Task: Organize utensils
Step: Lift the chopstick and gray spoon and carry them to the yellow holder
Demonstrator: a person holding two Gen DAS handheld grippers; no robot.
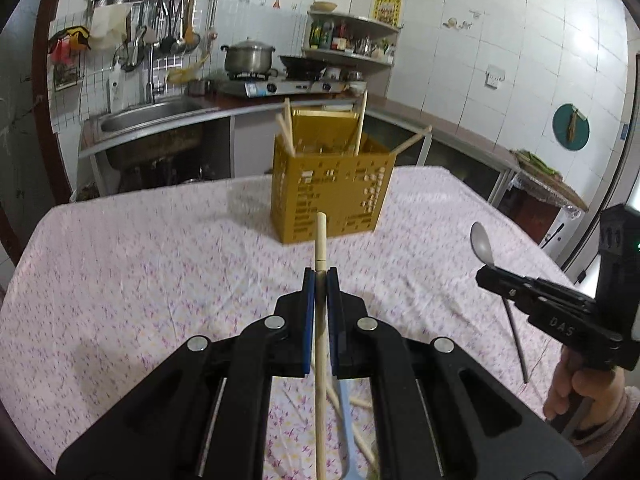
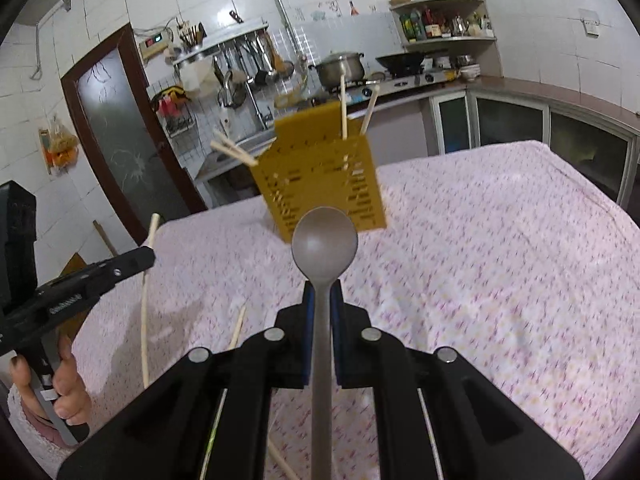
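Delivery step: left tool (image 1: 320, 276) clamps a chopstick (image 1: 320, 240), right tool (image 2: 322, 288) a spoon (image 2: 324, 240), both above the table (image 1: 160, 240); next, drop each into the yellow holder (image 1: 332, 196) (already holding chopsticks).

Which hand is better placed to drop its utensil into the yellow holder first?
Left, probably. The left gripper holds its chopstick aimed straight at the yellow holder; the right gripper with the spoon sits further aside.

Ahead of me: utensil holder (image 1: 330, 196) on the table (image 1: 140, 260), chopsticks (image 1: 362, 124) in it.
Behind it: counter, sink (image 1: 156, 114) left, stove (image 1: 276, 84) right.
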